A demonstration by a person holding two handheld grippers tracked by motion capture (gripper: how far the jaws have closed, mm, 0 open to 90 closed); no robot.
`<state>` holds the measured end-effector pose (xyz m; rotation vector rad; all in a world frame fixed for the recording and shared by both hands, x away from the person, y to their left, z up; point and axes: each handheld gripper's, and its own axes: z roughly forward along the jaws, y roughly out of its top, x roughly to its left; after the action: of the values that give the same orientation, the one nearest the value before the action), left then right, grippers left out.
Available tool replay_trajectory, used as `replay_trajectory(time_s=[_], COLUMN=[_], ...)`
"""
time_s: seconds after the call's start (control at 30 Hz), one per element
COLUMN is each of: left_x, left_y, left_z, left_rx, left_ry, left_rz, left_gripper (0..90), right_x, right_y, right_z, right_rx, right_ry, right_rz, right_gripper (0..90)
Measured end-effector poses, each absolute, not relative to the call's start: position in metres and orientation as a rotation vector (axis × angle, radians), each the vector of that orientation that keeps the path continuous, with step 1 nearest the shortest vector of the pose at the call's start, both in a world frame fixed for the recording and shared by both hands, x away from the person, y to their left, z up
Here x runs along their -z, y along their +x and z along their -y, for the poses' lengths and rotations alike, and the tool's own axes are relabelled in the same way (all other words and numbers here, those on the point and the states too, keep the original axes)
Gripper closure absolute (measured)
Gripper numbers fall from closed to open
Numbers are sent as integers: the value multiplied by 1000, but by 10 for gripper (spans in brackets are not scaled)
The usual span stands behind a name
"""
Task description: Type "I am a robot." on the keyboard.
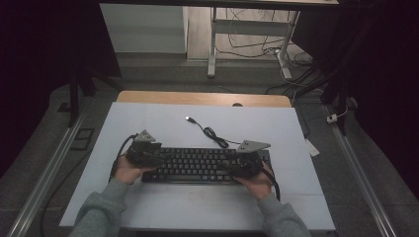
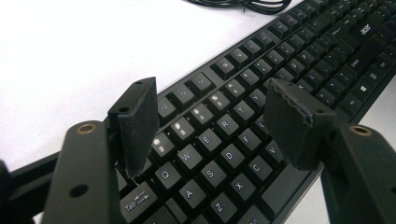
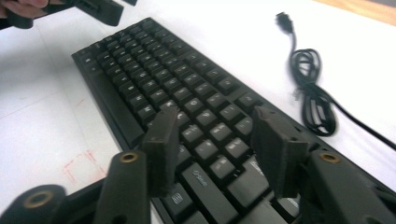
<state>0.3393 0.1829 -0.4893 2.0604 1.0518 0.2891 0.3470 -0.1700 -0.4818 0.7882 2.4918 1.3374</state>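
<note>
Gripper jaws on the left gripper (image 2: 212, 123) are standing wide apart and holding nothing, hovering over the letter keys at the left end of the black keyboard (image 1: 200, 165), which is lying flat across the near middle of the white surface (image 1: 163, 116). From this pose the left pads are straddling several keys rather than the keyboard's edge, so a downward closing would likely be pinching keycaps, and those could be popping off or getting pressed instead of giving a real hold. Moving rightward along the keyboard, its cable (image 1: 213, 134) is lying coiled just behind the far edge, with the plug (image 1: 188, 118) resting loose farther back on the surface; if the keyboard is being lifted or slid, that slack could be dragging, snagging on a gripper or whipping the plug about. At the right end, the right gripper (image 3: 217, 144) is also hovering over the keys with its jaws partly open and nothing between them, again above the key field, not around the frame. Should the two hands be closing or rising unevenly, the long, thin keyboard could be tilting, twisting or slipping out at one end and dropping back on the surface. A grip taken on the thin front lip alone would probably be sliding off the smooth plastic.
</note>
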Motion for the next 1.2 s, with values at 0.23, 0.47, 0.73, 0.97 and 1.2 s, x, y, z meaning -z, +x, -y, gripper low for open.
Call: replay_trajectory(time_s=[0.23, 0.47, 0.73, 0.97, 1.2], left_x=[491, 491, 492, 492, 493], left_y=[340, 340, 340, 340, 340], left_z=[-182, -181, -182, -181, -181], left_rx=[-290, -289, -287, -289, -288], left_ry=[2066, 2070, 2070, 2077, 2080], left_rz=[-1058, -1060, -1061, -1056, -1057], left_gripper=[346, 339, 338, 337, 336], right_x=[486, 495, 505, 509, 513], right_y=[349, 350, 352, 354, 353], right_z=[154, 131, 117, 116, 115], right_rx=[-1328, -1263, -1166, -1144, -1112], right_ry=[770, 715, 693, 699, 697], right_rz=[-2593, -2683, -2710, -2716, -2716], right_gripper=[823, 900, 900, 900, 900])
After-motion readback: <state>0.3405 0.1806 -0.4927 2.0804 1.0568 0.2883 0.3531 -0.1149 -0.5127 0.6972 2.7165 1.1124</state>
